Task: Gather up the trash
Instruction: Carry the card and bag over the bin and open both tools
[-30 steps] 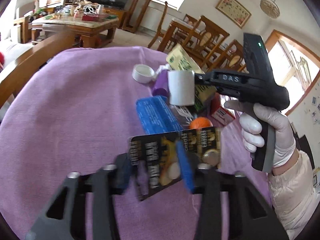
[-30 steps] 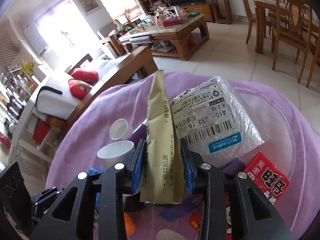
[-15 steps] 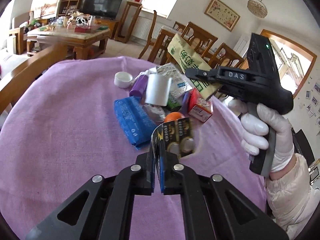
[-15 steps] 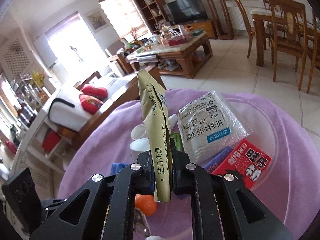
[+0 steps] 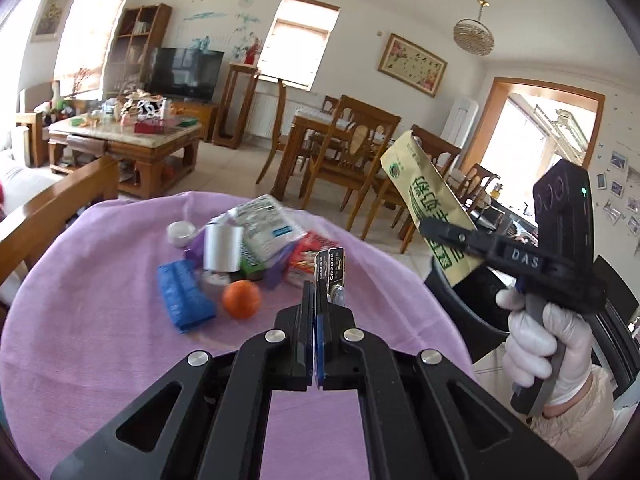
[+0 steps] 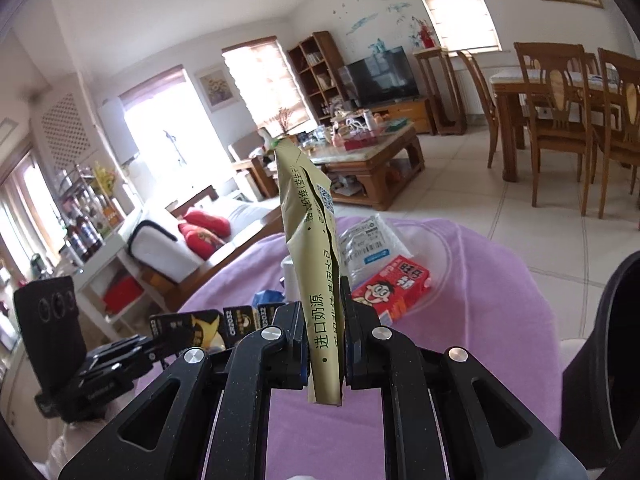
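My left gripper (image 5: 316, 308) is shut on a black battery card (image 5: 330, 270), held edge-on above the purple cloth; the card also shows in the right wrist view (image 6: 208, 326). My right gripper (image 6: 324, 320) is shut on a tall gold milk-powder packet (image 6: 314, 248), held upright. In the left wrist view that packet (image 5: 428, 204) hangs over the black bin (image 5: 476, 304) beside the table. The trash pile holds a white cup (image 5: 222, 248), a blue packet (image 5: 184, 296), an orange (image 5: 241, 299), a clear mailer bag (image 5: 266, 224) and a red carton (image 6: 394, 286).
The round table has a purple cloth (image 5: 100, 340). A small white lid (image 5: 180, 232) lies at the pile's far side. The bin's dark rim (image 6: 616, 344) stands at the right in the right wrist view. Wooden chairs (image 5: 352, 152) and a coffee table (image 5: 124, 140) stand beyond.
Both grippers have closed fully on their items and risen away from the pile. The right gripper carried the gold packet right, over the bin. The battery card has turned edge-on.
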A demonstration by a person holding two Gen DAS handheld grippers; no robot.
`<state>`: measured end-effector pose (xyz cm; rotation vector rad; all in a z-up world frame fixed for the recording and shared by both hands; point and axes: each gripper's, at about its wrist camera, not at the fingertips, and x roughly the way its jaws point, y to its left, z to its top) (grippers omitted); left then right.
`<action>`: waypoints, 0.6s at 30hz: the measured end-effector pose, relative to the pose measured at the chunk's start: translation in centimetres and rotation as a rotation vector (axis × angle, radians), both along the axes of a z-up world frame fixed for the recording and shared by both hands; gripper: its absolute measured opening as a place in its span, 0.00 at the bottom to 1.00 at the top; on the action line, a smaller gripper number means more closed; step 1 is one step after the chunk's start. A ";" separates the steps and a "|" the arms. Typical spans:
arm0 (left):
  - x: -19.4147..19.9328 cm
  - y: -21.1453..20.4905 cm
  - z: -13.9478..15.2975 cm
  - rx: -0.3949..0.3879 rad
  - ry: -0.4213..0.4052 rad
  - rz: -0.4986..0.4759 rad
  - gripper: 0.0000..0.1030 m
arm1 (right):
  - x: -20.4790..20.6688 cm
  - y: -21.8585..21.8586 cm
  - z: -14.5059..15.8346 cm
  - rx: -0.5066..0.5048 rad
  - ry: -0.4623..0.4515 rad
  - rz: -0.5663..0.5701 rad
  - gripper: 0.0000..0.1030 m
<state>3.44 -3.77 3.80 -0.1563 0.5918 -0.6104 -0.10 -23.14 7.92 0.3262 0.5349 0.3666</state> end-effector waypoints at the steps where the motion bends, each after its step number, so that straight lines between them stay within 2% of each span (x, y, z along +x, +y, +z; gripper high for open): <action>1: -0.2 -1.2 0.3 -0.010 -0.004 -0.017 0.01 | -1.1 -1.1 0.0 0.003 -0.007 -0.014 0.12; 12: -0.6 -12.5 0.7 -0.065 -0.006 -0.156 0.01 | -8.9 -14.6 -1.0 0.033 -0.032 -0.229 0.12; 18: 0.2 -19.1 0.1 -0.090 0.040 -0.255 0.01 | -12.7 -22.3 -3.3 0.056 -0.011 -0.354 0.12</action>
